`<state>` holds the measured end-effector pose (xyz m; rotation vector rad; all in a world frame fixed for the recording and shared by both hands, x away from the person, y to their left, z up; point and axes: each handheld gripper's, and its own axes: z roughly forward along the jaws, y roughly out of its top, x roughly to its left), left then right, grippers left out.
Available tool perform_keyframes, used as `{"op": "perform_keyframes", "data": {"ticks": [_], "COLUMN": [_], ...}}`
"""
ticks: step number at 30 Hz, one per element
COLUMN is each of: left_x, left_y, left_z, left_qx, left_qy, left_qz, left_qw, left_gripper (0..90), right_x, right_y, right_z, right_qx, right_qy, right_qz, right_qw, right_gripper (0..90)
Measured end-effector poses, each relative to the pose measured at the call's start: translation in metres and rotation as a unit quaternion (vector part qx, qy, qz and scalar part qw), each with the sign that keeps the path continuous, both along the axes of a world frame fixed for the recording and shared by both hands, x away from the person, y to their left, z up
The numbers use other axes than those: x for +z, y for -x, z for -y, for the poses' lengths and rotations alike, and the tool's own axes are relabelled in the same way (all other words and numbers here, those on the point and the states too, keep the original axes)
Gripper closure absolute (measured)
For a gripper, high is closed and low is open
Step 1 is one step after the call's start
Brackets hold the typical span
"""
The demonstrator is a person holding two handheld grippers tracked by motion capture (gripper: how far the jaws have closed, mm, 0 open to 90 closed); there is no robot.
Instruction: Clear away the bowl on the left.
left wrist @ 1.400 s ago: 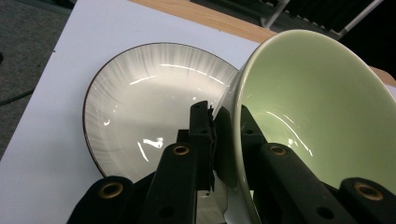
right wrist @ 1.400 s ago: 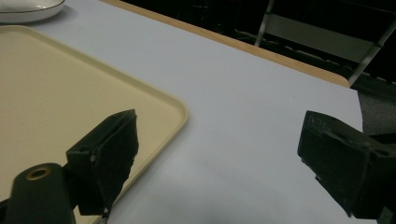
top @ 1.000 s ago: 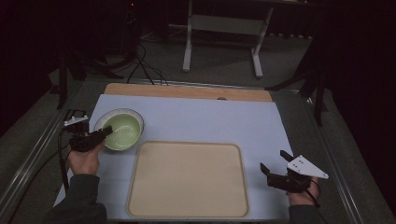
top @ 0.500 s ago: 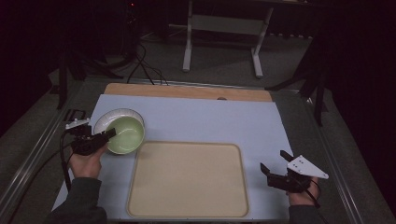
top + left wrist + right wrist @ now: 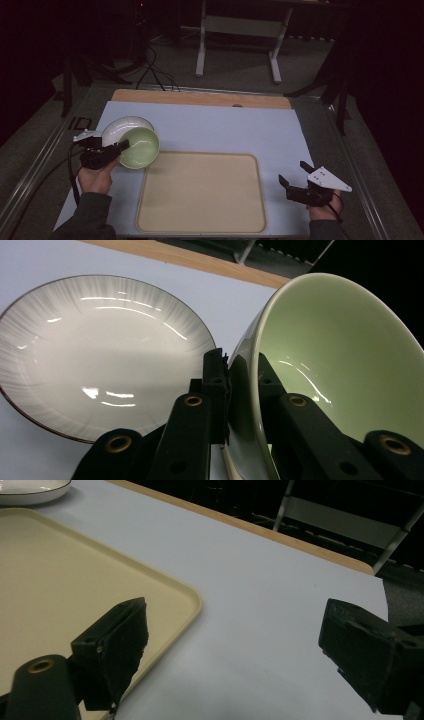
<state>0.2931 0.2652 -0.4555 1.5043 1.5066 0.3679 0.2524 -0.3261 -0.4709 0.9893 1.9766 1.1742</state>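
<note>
Left gripper clamps the green bowl's rim, holding it tilted above the white plate; transfer onto the bare tray remains. Right gripper rests spread.

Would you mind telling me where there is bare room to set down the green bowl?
The beige tray is bare throughout. The blue mat is free between the tray and the wooden strip. It is crowded at far left, where the white plate lies beside the held green bowl.
</note>
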Motion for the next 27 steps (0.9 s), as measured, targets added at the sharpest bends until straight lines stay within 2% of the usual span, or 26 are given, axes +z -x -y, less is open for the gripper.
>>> {"op": "perform_keyframes", "data": {"ticks": [27], "left_x": [0.003], "left_y": [0.011], "left_z": [0.027], "left_qx": [-0.045], "left_qy": [-0.001], "left_qz": [0.006], "left_qw": [0.999], "left_gripper": [82.4], "right_x": [0.001], "right_y": [0.001], "right_z": [0.0], "right_qx": [0.004], "right_qy": [0.001], "right_qz": [0.003], "right_qw": [1.0], "right_gripper": [12.2]}}
